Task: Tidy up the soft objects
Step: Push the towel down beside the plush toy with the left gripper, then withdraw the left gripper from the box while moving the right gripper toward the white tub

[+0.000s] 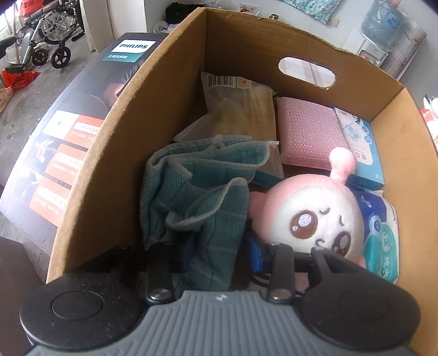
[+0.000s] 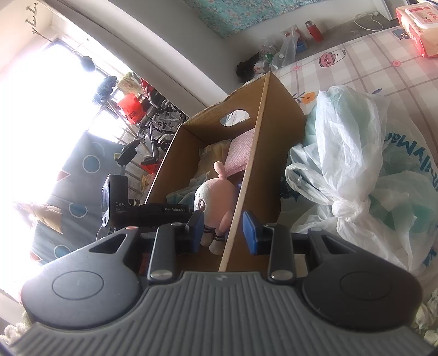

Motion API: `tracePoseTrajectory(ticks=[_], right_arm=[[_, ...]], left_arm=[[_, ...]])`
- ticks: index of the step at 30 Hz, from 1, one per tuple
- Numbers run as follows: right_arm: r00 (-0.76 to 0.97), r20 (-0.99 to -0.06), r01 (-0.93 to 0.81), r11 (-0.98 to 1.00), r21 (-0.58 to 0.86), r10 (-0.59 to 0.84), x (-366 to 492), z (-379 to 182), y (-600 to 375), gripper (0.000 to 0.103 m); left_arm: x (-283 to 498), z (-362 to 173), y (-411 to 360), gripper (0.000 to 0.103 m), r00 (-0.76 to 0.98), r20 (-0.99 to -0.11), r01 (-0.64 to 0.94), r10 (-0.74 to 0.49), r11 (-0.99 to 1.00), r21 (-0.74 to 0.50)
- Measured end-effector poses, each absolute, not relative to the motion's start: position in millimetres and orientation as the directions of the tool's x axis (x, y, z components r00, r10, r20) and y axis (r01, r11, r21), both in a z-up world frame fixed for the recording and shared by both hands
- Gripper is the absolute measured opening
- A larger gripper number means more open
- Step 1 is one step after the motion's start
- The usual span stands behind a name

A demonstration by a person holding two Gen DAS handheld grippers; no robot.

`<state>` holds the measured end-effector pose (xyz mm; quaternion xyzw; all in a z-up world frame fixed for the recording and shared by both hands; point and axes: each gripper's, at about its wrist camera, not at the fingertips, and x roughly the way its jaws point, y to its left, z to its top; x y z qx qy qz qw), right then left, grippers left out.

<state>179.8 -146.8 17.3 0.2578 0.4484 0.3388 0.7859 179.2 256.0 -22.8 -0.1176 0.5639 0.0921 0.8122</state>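
Observation:
An open cardboard box (image 1: 109,164) holds a crumpled teal towel (image 1: 197,197), a pink-and-white plush doll (image 1: 309,216), a pink knit cloth (image 1: 306,131), a beige packaged cloth (image 1: 241,109), a mask box (image 1: 361,145) and a tissue pack (image 1: 383,241). My left gripper (image 1: 221,254) is inside the box; its open jaws straddle the towel's near edge, with the doll by the right finger. My right gripper (image 2: 223,232) is open, its blue pads (image 2: 249,232) on either side of the box's side wall (image 2: 246,175). The doll (image 2: 213,197) and the left gripper show in the right wrist view.
A dark Philips carton (image 1: 63,142) lies to the left of the box. Knotted white plastic bags (image 2: 356,169) sit to the right of the box on a checked tablecloth (image 2: 383,71). A red-and-white wipes pack (image 2: 418,24) lies at the far right. A wheelchair (image 1: 43,35) stands on the floor.

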Motion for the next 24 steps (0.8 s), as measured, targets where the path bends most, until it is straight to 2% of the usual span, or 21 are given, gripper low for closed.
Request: tracePoseTrajectory(ticks=[10,13,16,18,24], right_arm=[[0.379,-0.533,-0.289,0.644,0.708,0.756,177,13,-155,0.033],[0.391,-0.536,-0.283,0.652,0.704,0.748,175,12,-161,0.034],[0.413,-0.539,-0.28,0.665,0.692,0.735,171,13,-169,0.036],[0.437,-0.535,-0.281,0.675,0.682,0.723,166,16,-177,0.041],[0.525,-0.523,-0.298,0.721,0.626,0.672,138,29,-208,0.045]], left_arm=[[144,11,244,0.05,0.464,-0.884,-0.214,-0.051,0.962,-0.167],[130,29,233,0.051,0.521,-0.853,-0.197,-0.036,0.967,-0.162],[111,51,216,0.053,0.601,-0.799,-0.178,-0.004,0.974,-0.139],[96,65,201,0.054,0.656,-0.755,-0.171,0.005,0.975,-0.143],[57,99,138,0.058,0.796,-0.605,-0.076,-0.038,0.984,-0.161]])
